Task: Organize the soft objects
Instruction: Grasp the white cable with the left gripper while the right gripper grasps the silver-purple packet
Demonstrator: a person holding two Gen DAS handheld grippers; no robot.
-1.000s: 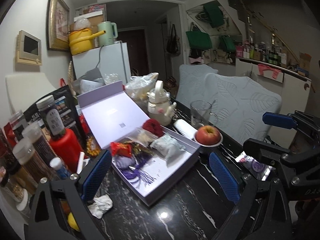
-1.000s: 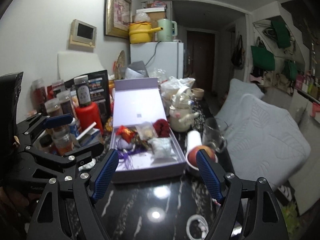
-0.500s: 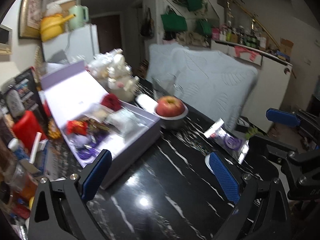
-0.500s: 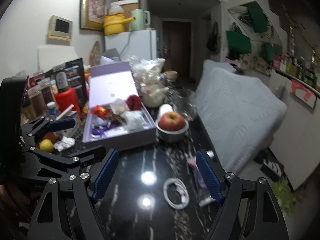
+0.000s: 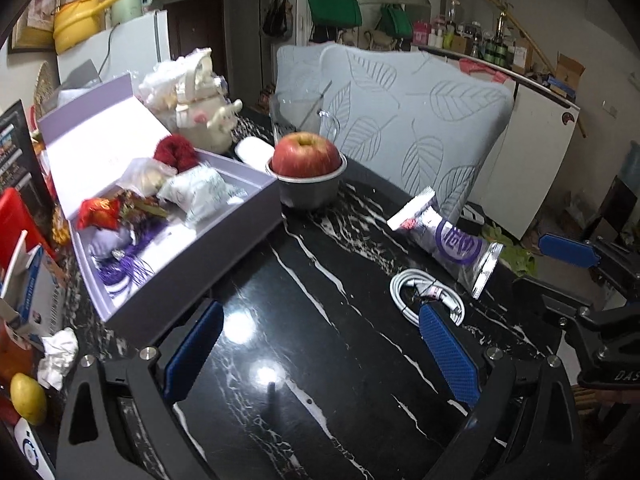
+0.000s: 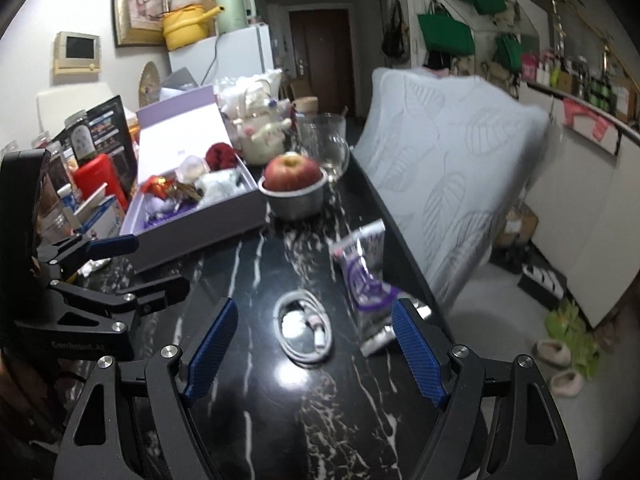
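black stone table (image 5: 320,360), glossy with white veins, under both grippers. from the left: a lilac box (image 5: 224,236) with its lid open, holding a red paper flower (image 5: 98,212), purple tassels (image 5: 124,268), soft white pouches (image 5: 196,192) and a dark red fuzzy ball (image 5: 176,152); a red apple (image 5: 306,154) in a round metal bowl (image 5: 310,194); a coiled white cable (image 5: 424,296); a crinkled purple-and-silver packet (image 5: 448,240) near the right edge. left gripper (image 5: 320,344) and right gripper (image 6: 314,352): blue ribbed pads spread wide, nothing between them. the cable and packet lie just beyond the right gripper's fingers.
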